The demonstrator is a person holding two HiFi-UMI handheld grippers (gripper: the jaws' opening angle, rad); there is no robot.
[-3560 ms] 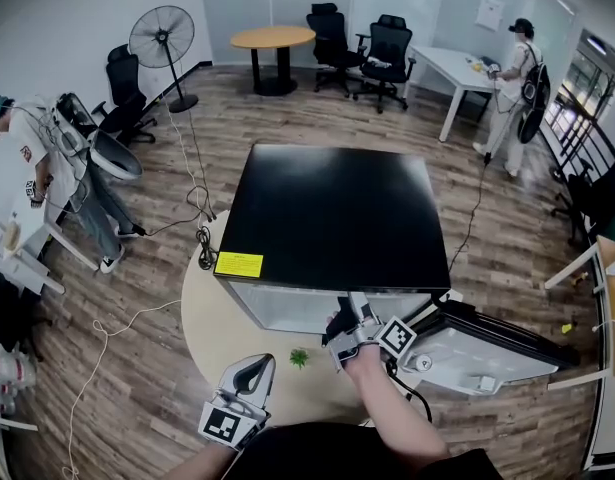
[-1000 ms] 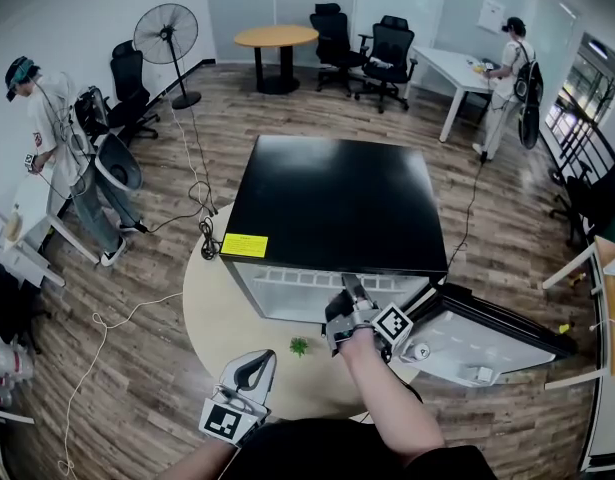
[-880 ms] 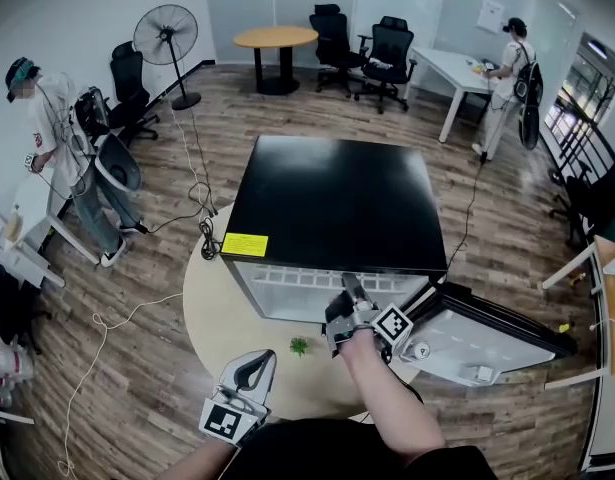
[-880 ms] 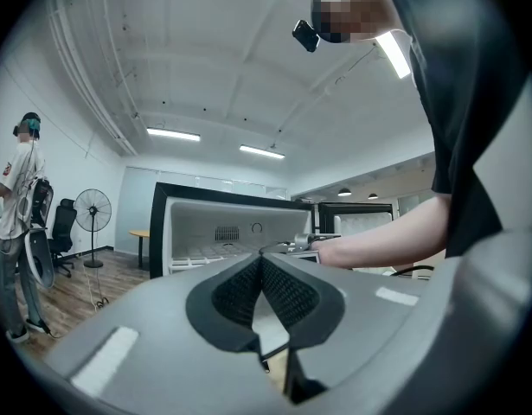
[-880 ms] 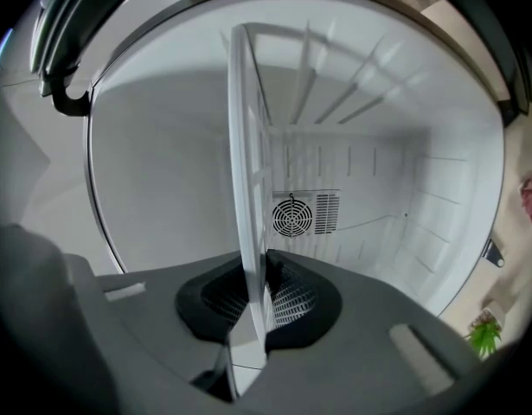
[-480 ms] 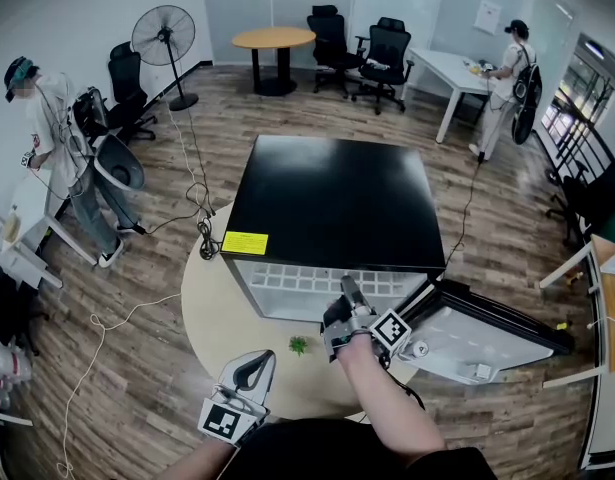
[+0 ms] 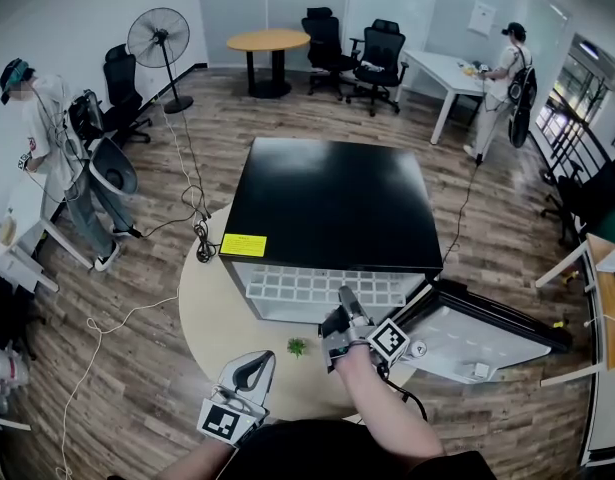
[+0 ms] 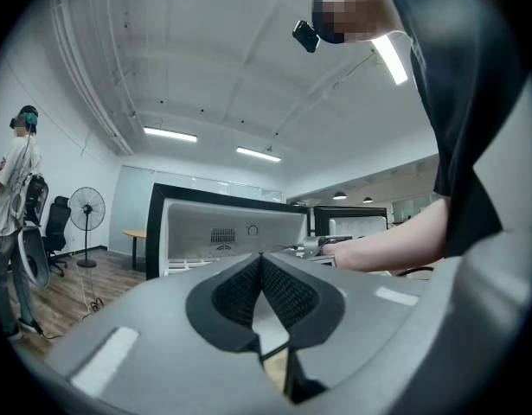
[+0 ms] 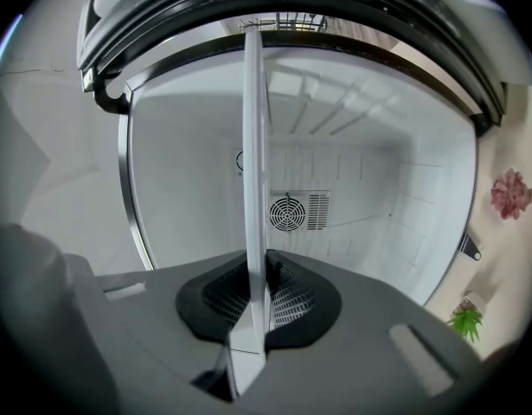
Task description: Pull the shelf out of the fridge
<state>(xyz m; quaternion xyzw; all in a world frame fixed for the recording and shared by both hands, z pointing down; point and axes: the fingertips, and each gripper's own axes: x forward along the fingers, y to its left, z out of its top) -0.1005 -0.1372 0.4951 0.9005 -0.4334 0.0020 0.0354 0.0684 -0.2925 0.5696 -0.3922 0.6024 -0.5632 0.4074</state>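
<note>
head: steeply down | gripper views: level, close | shared: fridge

support: round beige table | on it: black fridge, small green plant

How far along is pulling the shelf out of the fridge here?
Done: the door is open and the shelf sticks partway out of the fridge. In hand: the right tongs are shut on its front edge. Left: its rear is inside, so it has to slide fully clear. The left tongs are shut, empty, back from the fridge.
</note>
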